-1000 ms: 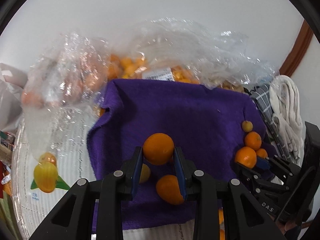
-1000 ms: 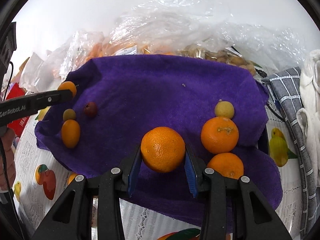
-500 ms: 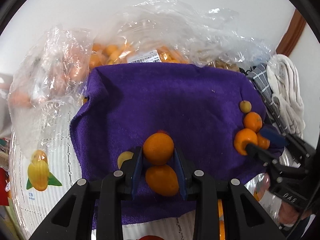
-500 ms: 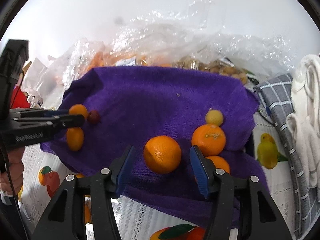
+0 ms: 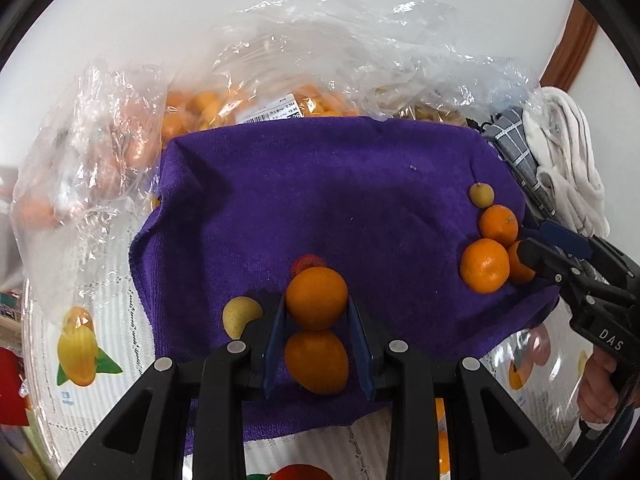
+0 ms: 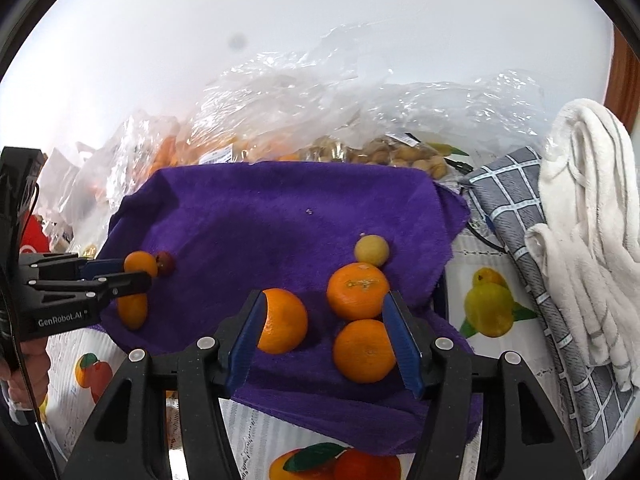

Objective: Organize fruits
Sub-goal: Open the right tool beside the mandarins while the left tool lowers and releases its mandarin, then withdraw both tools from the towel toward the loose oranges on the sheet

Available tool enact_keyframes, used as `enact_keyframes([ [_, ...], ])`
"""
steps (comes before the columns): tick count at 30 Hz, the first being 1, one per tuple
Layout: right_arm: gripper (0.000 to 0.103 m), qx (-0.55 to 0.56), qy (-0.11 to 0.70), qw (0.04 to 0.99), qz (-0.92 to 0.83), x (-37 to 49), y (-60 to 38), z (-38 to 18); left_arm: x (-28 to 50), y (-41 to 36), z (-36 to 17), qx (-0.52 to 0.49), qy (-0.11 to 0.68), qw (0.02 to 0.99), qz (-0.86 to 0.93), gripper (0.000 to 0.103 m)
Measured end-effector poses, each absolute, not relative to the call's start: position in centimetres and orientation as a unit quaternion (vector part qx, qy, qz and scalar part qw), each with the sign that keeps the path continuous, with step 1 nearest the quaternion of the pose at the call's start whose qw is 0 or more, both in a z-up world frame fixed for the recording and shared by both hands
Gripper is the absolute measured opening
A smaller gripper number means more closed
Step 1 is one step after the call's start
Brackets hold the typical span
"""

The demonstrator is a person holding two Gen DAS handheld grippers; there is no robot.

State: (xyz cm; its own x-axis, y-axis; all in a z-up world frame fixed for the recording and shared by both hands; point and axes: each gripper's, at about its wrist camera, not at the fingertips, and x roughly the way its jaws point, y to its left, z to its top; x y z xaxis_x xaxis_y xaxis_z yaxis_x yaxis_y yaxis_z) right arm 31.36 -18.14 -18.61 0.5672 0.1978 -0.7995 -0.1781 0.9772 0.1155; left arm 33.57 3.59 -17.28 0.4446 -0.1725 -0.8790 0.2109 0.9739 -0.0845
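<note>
Right gripper (image 6: 324, 336) jaws have just been opening — released orange (image 6: 282, 320) lying lower centre on purple towel (image 6: 288, 220); I'm keeping left gripper (image 5: 316, 316) clamping its mandarin (image 5: 317, 297) — unplaced.

cloths and wrapping on the table

a white towel (image 6: 592, 216) lies on a grey checked cloth (image 6: 516, 200) at the right; crumpled clear plastic bags (image 6: 320, 92) line the white wall (image 6: 160, 40).

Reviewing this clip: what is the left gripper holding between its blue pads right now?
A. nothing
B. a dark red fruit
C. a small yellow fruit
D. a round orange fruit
D: in the left wrist view the left gripper is clamped on a round orange fruit, held over the purple towel; the small yellow fruit lies outside the jaws.
</note>
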Motion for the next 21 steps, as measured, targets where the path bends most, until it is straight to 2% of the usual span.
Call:
enact_keyframes([
  [7,0.060,0.013,0.461,0.882,0.094,30.7,-18.3,-18.6,33.6,3.4,-17.2,0.025,0.521,0.846,-0.109,0.030],
  [12,0.060,0.016,0.463,0.884,0.065,29.8,-18.5,-18.4,33.4,2.7,-17.0,0.037,0.523,0.845,-0.105,0.042],
  [17,0.059,-0.011,0.446,0.894,0.033,28.2,-18.7,-17.5,32.2,2.2,-14.4,0.037,0.488,0.867,-0.099,0.056],
  [21,0.060,0.004,0.442,0.897,0.022,27.0,-19.6,-16.3,31.1,2.3,-12.4,0.039,0.455,0.885,-0.090,0.057],
])
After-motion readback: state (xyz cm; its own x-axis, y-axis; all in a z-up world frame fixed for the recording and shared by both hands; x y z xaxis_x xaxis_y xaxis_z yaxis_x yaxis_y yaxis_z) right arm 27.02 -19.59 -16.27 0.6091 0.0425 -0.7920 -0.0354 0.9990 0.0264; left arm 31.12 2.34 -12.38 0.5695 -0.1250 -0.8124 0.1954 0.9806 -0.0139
